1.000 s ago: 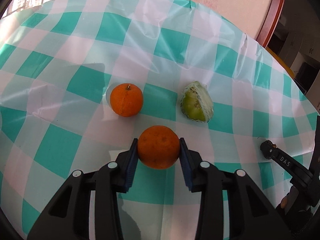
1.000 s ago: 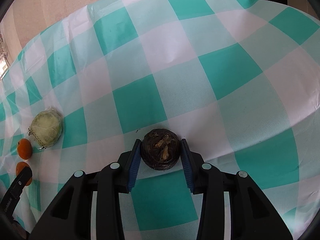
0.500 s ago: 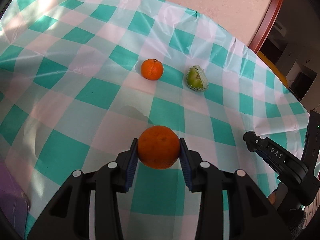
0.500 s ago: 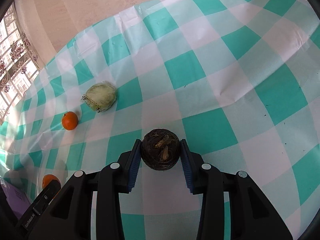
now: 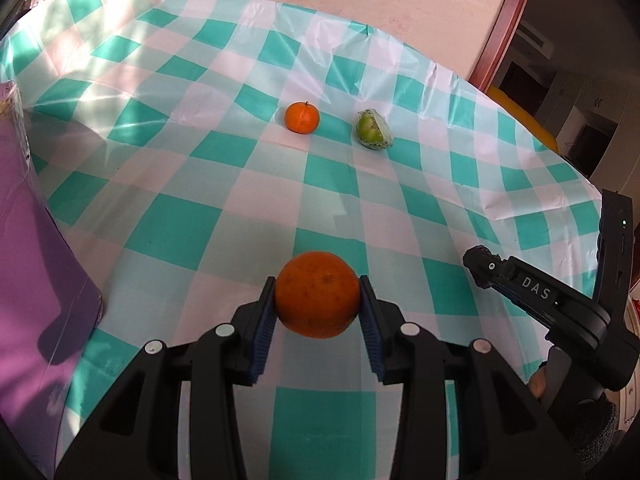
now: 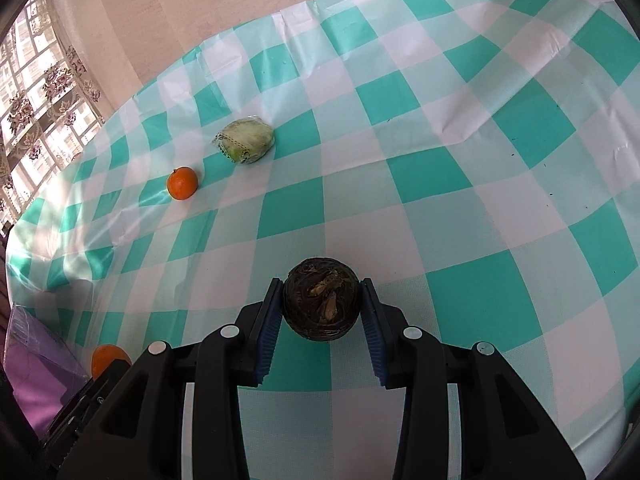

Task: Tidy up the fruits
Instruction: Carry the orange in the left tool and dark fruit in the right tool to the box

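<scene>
My left gripper (image 5: 318,312) is shut on a large orange (image 5: 317,294) and holds it above the checked tablecloth. My right gripper (image 6: 321,307) is shut on a dark brown round fruit (image 6: 321,299), also held above the cloth. A smaller orange (image 5: 302,117) and a green fruit in a clear wrap (image 5: 374,135) lie on the far part of the table; both also show in the right wrist view, the small orange (image 6: 182,183) and the wrapped fruit (image 6: 247,141). The held orange (image 6: 108,362) shows at the lower left of the right wrist view.
A purple container (image 5: 36,264) with a clear cover stands at the left edge, also seen in the right wrist view (image 6: 32,376). The round table with teal and white cloth (image 5: 240,216) ends near a pink wall. The right gripper's body (image 5: 552,308) is at the right.
Both grippers have risen and pulled back with their fruits. The small orange and wrapped fruit now look farther away. The purple container has come into view at the left.
</scene>
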`<action>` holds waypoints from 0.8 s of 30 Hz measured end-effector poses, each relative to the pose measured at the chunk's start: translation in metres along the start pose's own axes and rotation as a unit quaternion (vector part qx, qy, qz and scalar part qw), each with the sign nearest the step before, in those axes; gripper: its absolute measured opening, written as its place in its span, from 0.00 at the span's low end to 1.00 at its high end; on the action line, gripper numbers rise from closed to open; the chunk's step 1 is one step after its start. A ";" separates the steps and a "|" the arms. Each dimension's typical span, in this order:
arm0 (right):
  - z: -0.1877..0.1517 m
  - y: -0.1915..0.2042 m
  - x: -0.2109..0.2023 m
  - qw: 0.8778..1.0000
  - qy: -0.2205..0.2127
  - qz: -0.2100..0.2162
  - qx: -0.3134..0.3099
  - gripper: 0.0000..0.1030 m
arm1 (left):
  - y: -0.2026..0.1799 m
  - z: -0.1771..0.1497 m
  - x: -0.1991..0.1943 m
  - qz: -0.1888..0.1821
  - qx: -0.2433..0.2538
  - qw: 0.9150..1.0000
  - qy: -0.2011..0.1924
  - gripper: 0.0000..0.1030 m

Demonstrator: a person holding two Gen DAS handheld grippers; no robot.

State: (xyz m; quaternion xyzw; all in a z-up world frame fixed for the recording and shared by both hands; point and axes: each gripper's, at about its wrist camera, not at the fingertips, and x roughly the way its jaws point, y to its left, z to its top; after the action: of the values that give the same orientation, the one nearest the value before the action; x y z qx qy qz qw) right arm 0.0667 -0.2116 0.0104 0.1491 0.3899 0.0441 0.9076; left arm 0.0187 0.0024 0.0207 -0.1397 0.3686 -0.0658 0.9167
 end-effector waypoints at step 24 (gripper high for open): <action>-0.060 0.029 -0.042 0.995 0.032 0.058 -0.076 0.37 | -0.002 -0.048 -0.059 -0.031 0.037 0.998 -0.027 0.38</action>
State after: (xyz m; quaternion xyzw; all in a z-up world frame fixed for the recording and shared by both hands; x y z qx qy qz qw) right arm -0.0043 -0.1781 0.0091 0.1004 0.4052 0.1306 0.8993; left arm -0.0570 0.0036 0.0276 -0.1185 0.3369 -0.1045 0.9282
